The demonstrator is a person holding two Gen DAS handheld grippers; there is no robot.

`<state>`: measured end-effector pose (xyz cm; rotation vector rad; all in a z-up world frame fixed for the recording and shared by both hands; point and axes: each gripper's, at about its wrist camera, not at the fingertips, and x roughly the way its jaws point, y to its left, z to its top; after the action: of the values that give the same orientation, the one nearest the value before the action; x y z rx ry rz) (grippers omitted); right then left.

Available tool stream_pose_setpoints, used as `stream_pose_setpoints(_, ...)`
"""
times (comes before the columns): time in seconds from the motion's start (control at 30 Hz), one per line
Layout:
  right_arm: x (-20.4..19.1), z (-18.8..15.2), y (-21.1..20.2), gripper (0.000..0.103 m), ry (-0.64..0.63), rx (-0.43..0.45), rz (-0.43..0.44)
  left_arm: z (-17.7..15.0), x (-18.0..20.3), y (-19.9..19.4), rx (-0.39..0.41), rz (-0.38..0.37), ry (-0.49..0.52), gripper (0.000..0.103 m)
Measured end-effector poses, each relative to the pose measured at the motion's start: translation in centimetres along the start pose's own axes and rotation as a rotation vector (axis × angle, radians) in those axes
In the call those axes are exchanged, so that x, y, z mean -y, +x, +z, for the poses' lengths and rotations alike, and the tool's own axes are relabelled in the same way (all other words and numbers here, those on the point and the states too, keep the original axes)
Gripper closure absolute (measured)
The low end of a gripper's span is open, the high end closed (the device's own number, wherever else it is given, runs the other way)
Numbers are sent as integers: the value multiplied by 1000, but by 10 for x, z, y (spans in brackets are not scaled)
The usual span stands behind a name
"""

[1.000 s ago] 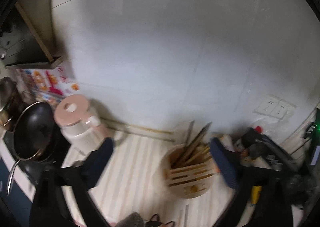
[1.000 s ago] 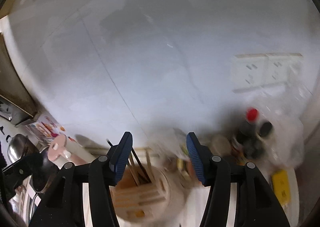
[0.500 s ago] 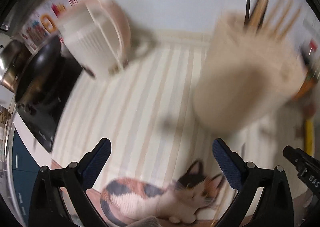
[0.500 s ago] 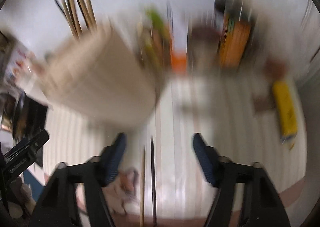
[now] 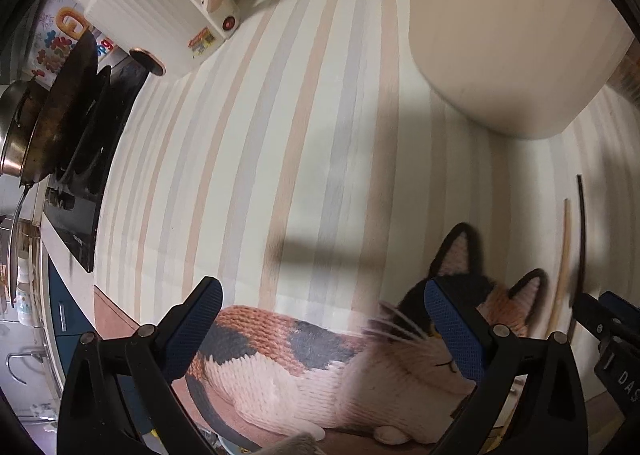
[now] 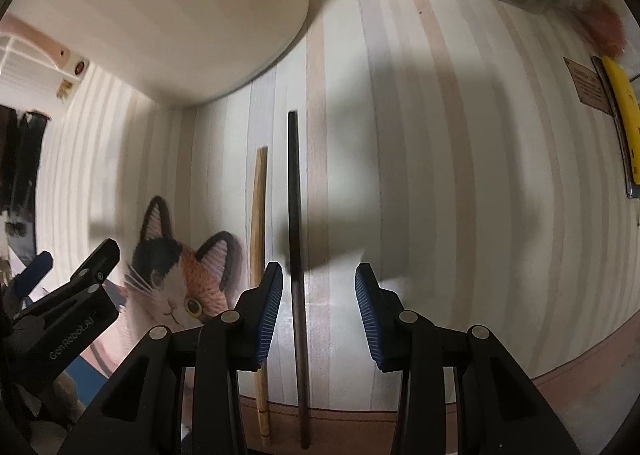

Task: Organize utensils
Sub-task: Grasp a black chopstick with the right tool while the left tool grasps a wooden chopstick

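One "GenRobot.AI" label on left tool [image 6: 86, 287]

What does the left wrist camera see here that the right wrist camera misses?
Only left: the frying pan on the black stove.
Only right: the yellow tool at the edge, and the right gripper closing around the dark chopstick, pads not touching it.
Both: that chopstick, the pale chopstick, the cat mat and the cream utensil holder.
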<state>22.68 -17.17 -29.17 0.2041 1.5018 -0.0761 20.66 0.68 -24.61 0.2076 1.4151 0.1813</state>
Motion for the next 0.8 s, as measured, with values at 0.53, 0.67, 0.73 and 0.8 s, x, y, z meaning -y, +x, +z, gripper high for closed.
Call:
stream_pose_setpoints(0.53, 17, -2, -6, 103, -8, 25, -127, -9, 30, -14, 15, -78, 62, 0)
stream_pose_setpoints(0.67, 49, 2, -9, 103, 57, 21, -154, -13, 54, -23, 19, -148, 108, 0)
stream_pose_setpoints(0.73, 67, 3, -8, 103, 103, 4, -128, -14, 67, -26, 12, -190, 131, 2)
stream_pose_setpoints(0.8, 84, 1, -9, 103, 150, -10, -84, -14, 80, -27, -5, -234, 151, 4)
